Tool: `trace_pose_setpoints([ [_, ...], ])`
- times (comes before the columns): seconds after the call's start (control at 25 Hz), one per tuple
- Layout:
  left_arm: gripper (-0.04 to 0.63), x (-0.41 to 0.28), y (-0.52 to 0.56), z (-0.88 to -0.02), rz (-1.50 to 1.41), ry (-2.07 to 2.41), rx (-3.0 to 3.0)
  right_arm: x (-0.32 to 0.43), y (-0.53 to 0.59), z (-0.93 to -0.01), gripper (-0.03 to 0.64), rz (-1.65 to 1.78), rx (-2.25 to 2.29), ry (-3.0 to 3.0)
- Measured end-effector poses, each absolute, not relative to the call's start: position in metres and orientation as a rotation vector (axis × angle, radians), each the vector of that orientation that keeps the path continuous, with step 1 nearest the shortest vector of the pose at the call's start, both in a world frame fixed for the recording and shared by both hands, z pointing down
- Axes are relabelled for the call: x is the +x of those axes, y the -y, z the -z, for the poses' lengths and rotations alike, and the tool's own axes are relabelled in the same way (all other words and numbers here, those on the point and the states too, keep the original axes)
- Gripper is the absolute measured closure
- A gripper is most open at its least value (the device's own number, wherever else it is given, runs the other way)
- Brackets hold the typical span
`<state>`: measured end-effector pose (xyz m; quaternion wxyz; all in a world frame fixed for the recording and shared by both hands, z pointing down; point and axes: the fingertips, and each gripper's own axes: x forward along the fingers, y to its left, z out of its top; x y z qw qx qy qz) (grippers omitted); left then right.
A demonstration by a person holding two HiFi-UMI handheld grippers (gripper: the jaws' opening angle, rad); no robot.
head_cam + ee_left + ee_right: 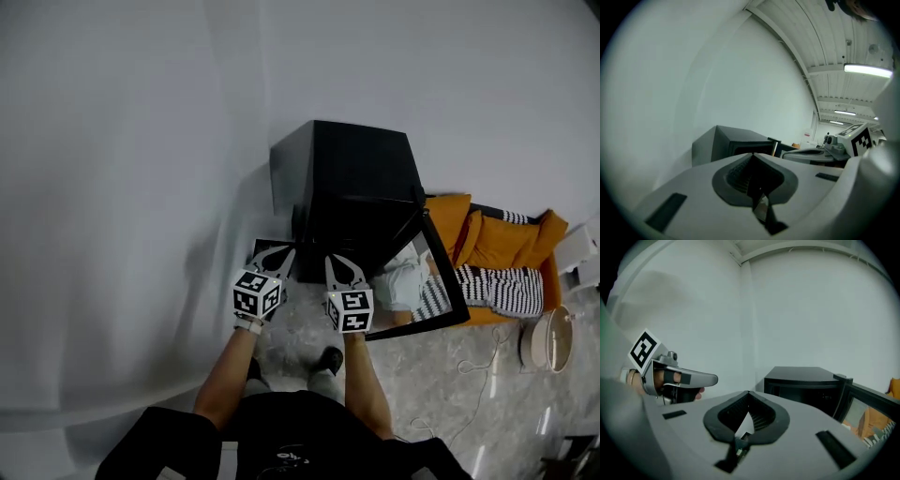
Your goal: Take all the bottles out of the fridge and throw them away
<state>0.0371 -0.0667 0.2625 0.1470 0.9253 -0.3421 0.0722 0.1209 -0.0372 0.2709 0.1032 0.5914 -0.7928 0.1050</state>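
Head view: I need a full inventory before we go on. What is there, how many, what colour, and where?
fridge: one, black, against the white wall, door open to the right
bottles: none visible; the fridge interior is too dark to tell
cushions: orange, on the floor right of the fridge
striped fabric: black and white, lying on the cushions
round device: one, whitish, on the floor at far right
cable: one, pale, on the floor beside the round device
shoe: one seen, black, below the grippers
left gripper: one, grey, fingers shut, empty, before the fridge
right gripper: one, grey, fingers shut, empty, beside the left
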Motion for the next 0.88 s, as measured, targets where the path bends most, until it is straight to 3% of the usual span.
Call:
trace_pose_setpoints([
  [0.48, 0.595, 0.081, 0.045, -0.224, -0.219, 0.932, 2.754, 0.149, 0.011, -0.243, 0.609, -0.301, 1.796, 2.36],
  [0.88, 0.595, 0.125, 0.038, -0.221, -0.23, 0.856, 2.819, 0.228, -0.011, -0.235, 0.609, -0.292, 1.946, 2.271],
])
